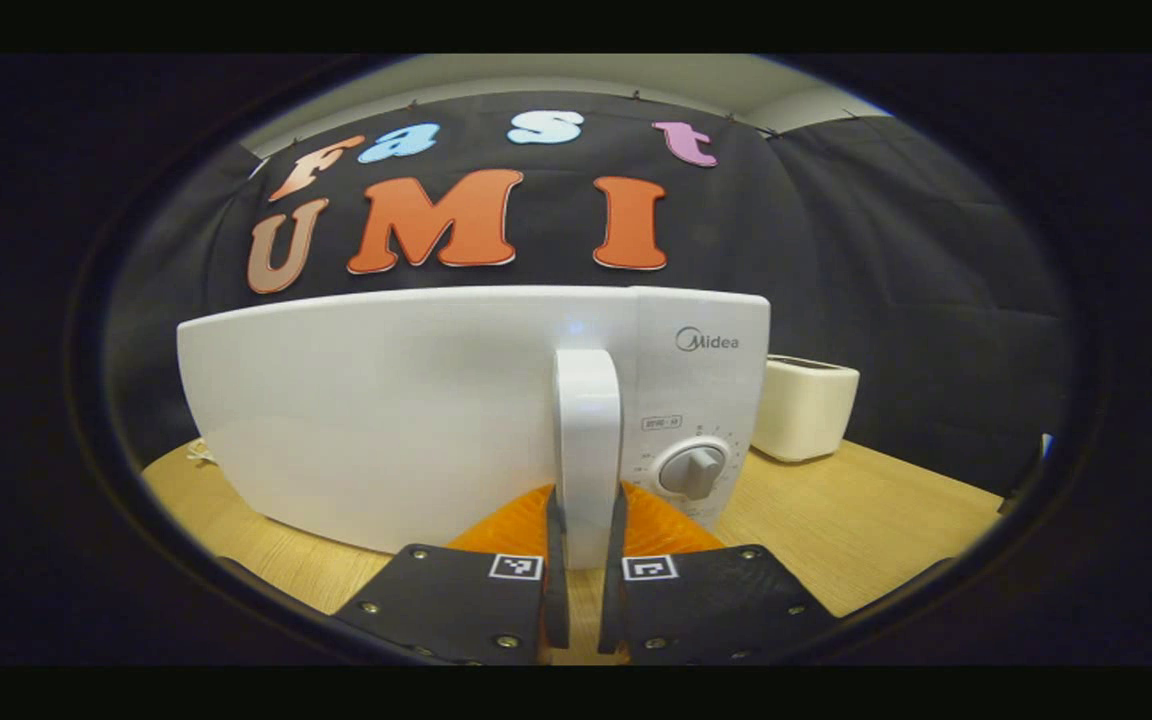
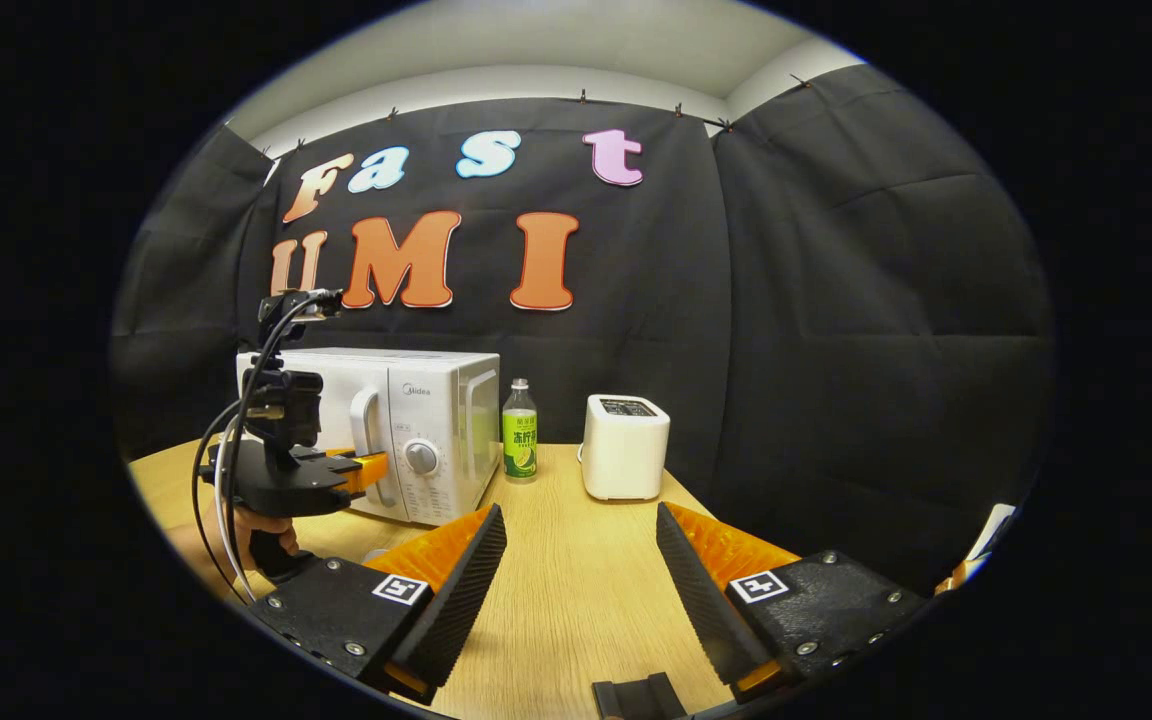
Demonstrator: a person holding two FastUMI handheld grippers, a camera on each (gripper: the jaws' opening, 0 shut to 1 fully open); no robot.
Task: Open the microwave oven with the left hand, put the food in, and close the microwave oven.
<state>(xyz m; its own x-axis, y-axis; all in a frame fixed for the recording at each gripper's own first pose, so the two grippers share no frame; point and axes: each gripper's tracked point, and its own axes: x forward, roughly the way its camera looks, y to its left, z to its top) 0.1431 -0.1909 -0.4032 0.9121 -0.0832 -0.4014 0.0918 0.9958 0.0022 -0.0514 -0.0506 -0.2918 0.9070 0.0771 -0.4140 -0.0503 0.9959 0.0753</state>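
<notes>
A white microwave oven [image 1: 386,420] stands on the wooden table [image 1: 856,520], its door looking closed. Its upright white door handle [image 1: 586,430] sits between the fingers of my left gripper [image 1: 586,505], which is shut on it, one finger against each side. The right gripper view shows the same microwave [image 2: 436,400] at the left, with the left gripper [image 2: 368,470] at its handle and a hand [image 2: 246,525] holding that gripper. My right gripper [image 2: 578,515] hovers open over the table [image 2: 576,610] with nothing between its fingers.
A green drink bottle [image 2: 520,430] stands just right of the microwave. Beside it is a white box-shaped appliance [image 2: 624,447], also in the left gripper view [image 1: 804,405]. A small black object [image 2: 641,695] lies at the table's near edge. Black cloth walls close the back and right.
</notes>
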